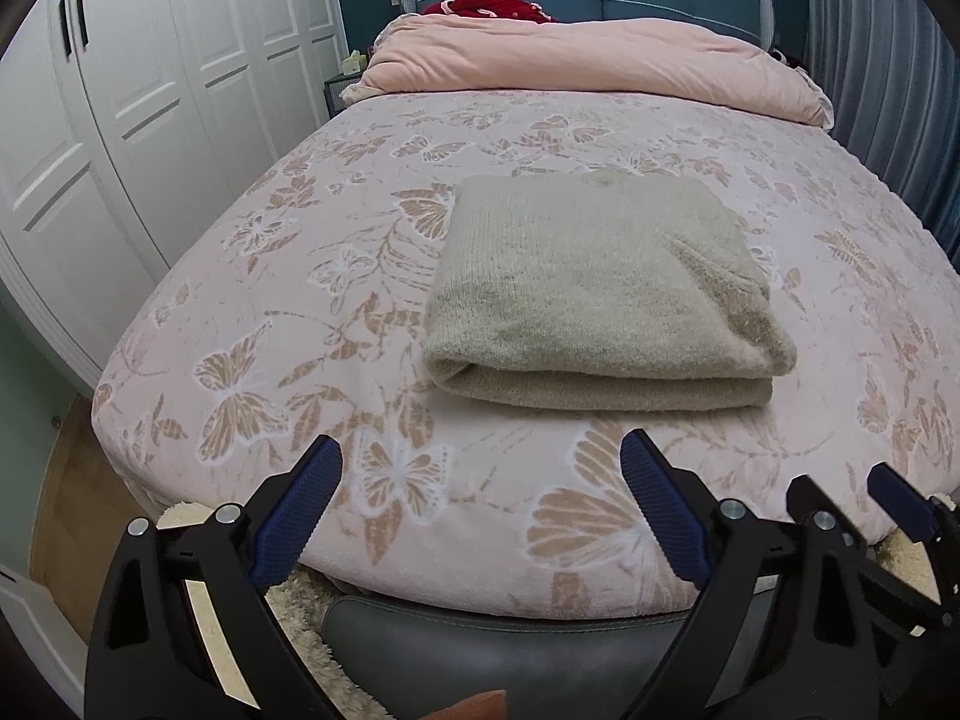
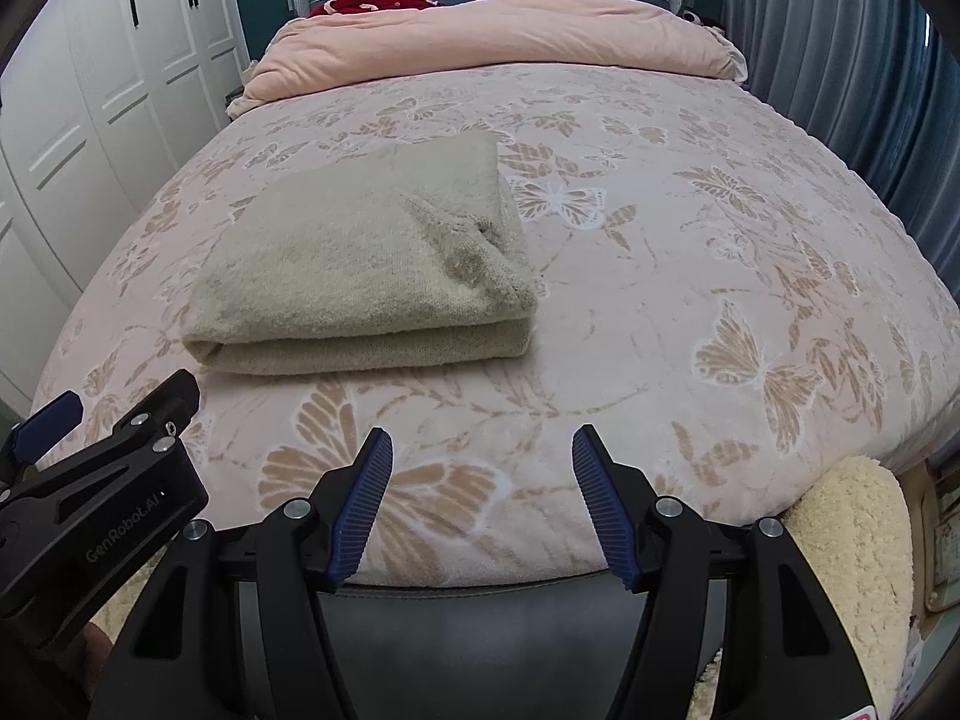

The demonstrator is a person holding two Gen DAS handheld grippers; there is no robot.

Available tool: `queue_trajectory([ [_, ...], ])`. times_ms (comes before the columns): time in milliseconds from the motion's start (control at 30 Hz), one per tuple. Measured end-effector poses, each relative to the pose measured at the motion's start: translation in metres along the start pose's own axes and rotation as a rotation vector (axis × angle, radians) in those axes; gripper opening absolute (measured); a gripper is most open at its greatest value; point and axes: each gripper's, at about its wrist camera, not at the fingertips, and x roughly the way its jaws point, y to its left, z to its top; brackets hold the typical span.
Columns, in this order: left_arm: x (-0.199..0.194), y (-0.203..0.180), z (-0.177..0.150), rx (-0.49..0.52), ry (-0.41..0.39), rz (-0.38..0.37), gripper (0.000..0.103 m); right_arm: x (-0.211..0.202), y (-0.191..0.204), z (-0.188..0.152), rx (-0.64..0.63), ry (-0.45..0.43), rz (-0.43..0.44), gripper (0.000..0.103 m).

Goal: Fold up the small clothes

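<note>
The folded sweater (image 1: pixel 600 294) lies flat on the bed (image 1: pixel 288 312), at 12 o'clock from the left tool (image 1: pixel 480 480) and 11 o'clock from the right tool (image 2: pixel 483 468), both spread wide, holding nothing, near the foot edge.

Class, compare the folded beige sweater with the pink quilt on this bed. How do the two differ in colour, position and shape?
The folded beige sweater is beige and fuzzy-knit; the pink quilt is smooth and pink. The sweater lies in the middle of the bed near the open left gripper and right gripper; the quilt lies at the headboard end. The sweater is a compact rectangle; the quilt spans the bed's width. Both are folded.
</note>
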Motion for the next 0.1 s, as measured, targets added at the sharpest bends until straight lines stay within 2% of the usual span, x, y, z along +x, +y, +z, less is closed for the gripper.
queue_trajectory([
  [33,-0.001,-0.004,0.000,0.009,0.008,-0.037,0.092,-0.001,0.007,-0.001,-0.036,-0.004,0.014,0.065],
  [100,-0.007,-0.019,-0.001,0.065,-0.014,-0.028,0.092,-0.011,0.024,-0.003,-0.118,-0.063,-0.006,0.066],
])
